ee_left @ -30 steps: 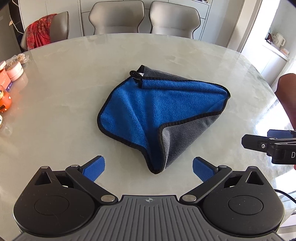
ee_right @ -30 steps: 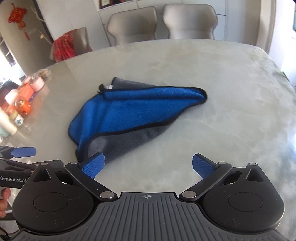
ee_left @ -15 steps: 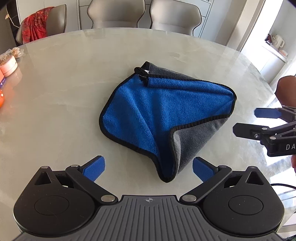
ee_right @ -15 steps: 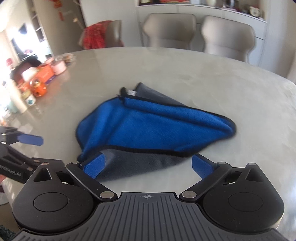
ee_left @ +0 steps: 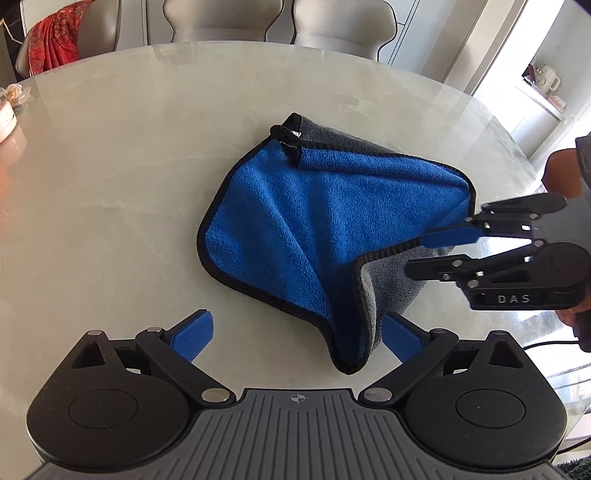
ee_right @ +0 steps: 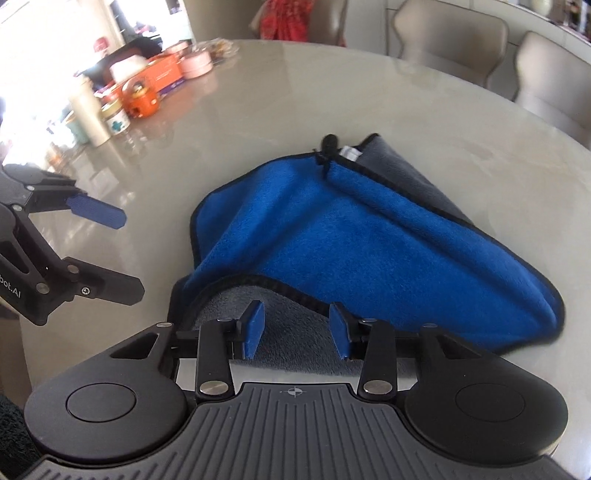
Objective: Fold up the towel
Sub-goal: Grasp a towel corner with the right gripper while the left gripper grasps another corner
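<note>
A blue towel (ee_left: 314,221) with a grey underside and black hem lies crumpled on the pale marble table (ee_left: 129,166); it also shows in the right wrist view (ee_right: 369,251). My left gripper (ee_left: 295,334) is open, its fingers either side of the towel's near corner (ee_left: 351,362). My right gripper (ee_right: 295,326) is partly closed but still apart, its pads over the grey flap (ee_right: 288,306) just below the hem. It enters the left wrist view from the right (ee_left: 424,254), at the towel's right edge.
Jars, an orange pot and boxes (ee_right: 140,96) crowd the table's left side. Beige chairs (ee_left: 332,18) stand behind the table, one draped with red cloth (ee_left: 51,40). The table edge curves off at right (ee_left: 517,155).
Both grippers have moved in on the towel. The right gripper swung left, came down onto the grey flap, and its fingers have narrowed. The left gripper stayed open.
</note>
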Action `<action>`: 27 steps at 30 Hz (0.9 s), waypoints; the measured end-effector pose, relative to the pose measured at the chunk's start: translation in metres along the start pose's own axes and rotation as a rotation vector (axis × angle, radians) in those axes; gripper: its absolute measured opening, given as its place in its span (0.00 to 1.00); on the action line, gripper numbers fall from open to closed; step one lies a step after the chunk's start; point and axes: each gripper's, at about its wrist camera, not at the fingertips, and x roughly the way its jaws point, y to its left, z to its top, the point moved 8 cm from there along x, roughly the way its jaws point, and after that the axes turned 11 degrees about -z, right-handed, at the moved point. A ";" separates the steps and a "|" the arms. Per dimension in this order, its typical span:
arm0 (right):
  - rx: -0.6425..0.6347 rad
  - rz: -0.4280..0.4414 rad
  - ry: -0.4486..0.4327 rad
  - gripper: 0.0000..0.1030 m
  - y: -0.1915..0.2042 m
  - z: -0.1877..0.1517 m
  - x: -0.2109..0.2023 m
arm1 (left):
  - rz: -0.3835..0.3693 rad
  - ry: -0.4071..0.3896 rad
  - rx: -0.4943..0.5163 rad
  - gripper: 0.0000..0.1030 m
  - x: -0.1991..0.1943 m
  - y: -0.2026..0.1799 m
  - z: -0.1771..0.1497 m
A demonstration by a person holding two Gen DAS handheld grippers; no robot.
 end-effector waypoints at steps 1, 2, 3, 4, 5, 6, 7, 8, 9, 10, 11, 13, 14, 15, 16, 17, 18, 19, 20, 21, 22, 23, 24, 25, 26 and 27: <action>-0.003 -0.004 0.002 0.39 0.000 0.001 0.003 | -0.004 0.004 -0.004 0.97 0.001 0.001 0.000; -0.004 -0.018 0.009 0.39 -0.002 0.003 0.008 | -0.009 0.008 -0.006 0.97 0.001 0.002 -0.001; -0.006 -0.035 0.016 0.40 -0.003 0.004 0.012 | -0.015 0.011 -0.009 0.97 0.001 0.003 -0.001; -0.007 -0.057 0.024 0.40 -0.006 0.003 0.016 | -0.020 0.014 -0.011 0.97 0.002 0.004 -0.002; -0.003 -0.077 0.030 0.41 -0.009 0.003 0.018 | -0.021 0.017 -0.013 0.97 0.002 0.006 -0.002; 0.000 -0.093 0.036 0.44 -0.012 0.002 0.020 | -0.019 0.018 -0.015 0.97 0.002 0.007 -0.002; 0.006 -0.093 0.045 0.48 -0.014 0.001 0.022 | -0.018 0.020 -0.016 0.97 0.003 0.009 -0.003; 0.016 -0.091 0.064 0.54 -0.017 -0.003 0.024 | -0.016 0.022 -0.018 0.97 0.003 0.011 -0.003; 0.024 -0.090 0.081 0.56 -0.020 -0.007 0.026 | -0.014 0.023 -0.017 0.97 0.003 0.012 -0.003; 0.022 -0.095 0.086 0.57 -0.020 -0.009 0.028 | -0.005 0.024 -0.017 0.97 0.004 0.014 -0.003; 0.013 -0.097 0.098 0.58 -0.020 -0.013 0.030 | 0.000 0.024 -0.017 0.97 0.004 0.016 -0.002; -0.006 -0.096 0.095 0.58 -0.017 -0.017 0.030 | 0.006 0.023 -0.018 0.97 0.005 0.017 -0.001; -0.019 -0.086 0.088 0.55 -0.015 -0.019 0.028 | 0.007 0.023 -0.018 0.97 0.005 0.018 -0.001; -0.031 -0.075 0.082 0.44 -0.013 -0.021 0.026 | 0.008 0.024 -0.019 0.97 0.005 0.019 0.000; -0.043 -0.066 0.075 0.38 -0.011 -0.023 0.024 | 0.010 0.026 -0.020 0.97 0.006 0.020 0.000; -0.046 -0.063 0.068 0.25 -0.011 -0.025 0.019 | 0.011 0.027 -0.020 0.97 0.007 0.022 0.001; -0.036 -0.055 0.067 0.09 -0.013 -0.026 0.018 | 0.013 0.029 -0.021 0.97 0.008 0.023 0.002; -0.026 -0.042 0.068 0.09 -0.013 -0.026 0.017 | 0.015 0.032 -0.021 0.97 0.009 0.024 0.003; -0.004 -0.020 0.067 0.09 -0.014 -0.030 0.011 | 0.015 0.032 -0.020 0.97 0.009 0.025 0.004; 0.005 -0.013 0.064 0.09 -0.015 -0.035 0.004 | 0.014 0.032 -0.019 0.97 0.010 0.026 0.004; 0.005 -0.013 0.068 0.09 -0.015 -0.038 0.002 | 0.016 0.033 -0.017 0.97 0.010 0.026 0.005; 0.008 -0.020 0.079 0.09 -0.017 -0.046 -0.004 | 0.017 0.034 -0.016 0.97 0.010 0.026 0.005; 0.012 -0.027 0.089 0.09 -0.019 -0.054 -0.010 | 0.018 0.036 -0.010 0.97 0.011 0.027 0.006; 0.016 -0.031 0.094 0.07 -0.021 -0.059 -0.015 | 0.021 0.039 -0.005 0.97 0.011 0.028 0.006; 0.022 -0.037 0.099 0.05 -0.024 -0.064 -0.021 | 0.025 0.041 0.000 0.97 0.012 0.028 0.007; 0.033 -0.048 0.097 0.05 -0.028 -0.070 -0.029 | 0.027 0.043 0.010 0.97 0.012 0.028 0.008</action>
